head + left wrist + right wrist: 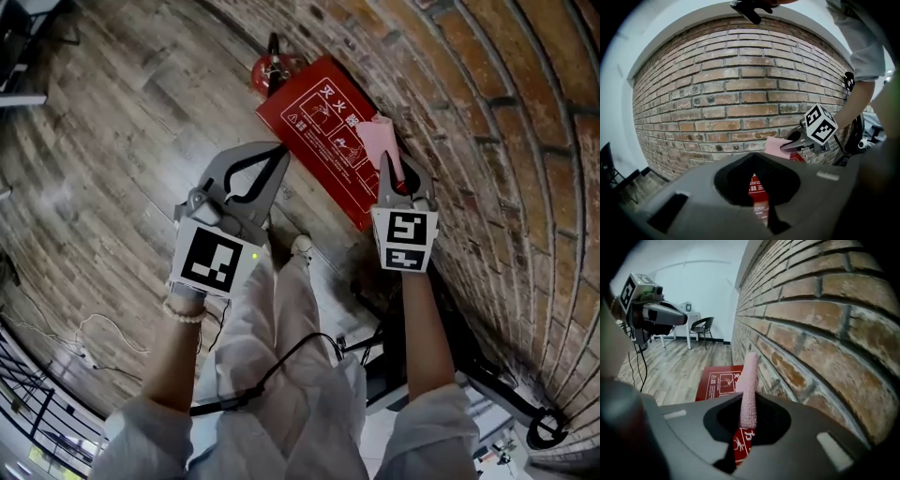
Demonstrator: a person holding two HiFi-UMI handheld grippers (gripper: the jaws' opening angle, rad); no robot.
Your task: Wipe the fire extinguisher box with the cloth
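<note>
At the foot of the brick wall [487, 122] sat the red fire extinguisher box [314, 127], its white-printed face turned up, one long side close along the bricks and the rest on the wood-plank floor [122, 122]. A red fire extinguisher [270, 73] stood just beyond its far end. The person stood over the box in pale trousers [281, 328], a gripper in each hand. The right gripper [389, 167] had its jaws pinched on a pink cloth [380, 139], folded into a narrow roll that stuck out past the tips over the wall-side edge of the box. Whether the cloth touched the box could not be made out. The left gripper [279, 155] hung beside the near edge of the box, clear of the right one, its jaws drawn together with nothing between them. Only the red box showed through the hollow behind the tips. Across the room a dark chair [703, 326] stood by a white table [691, 315].
</note>
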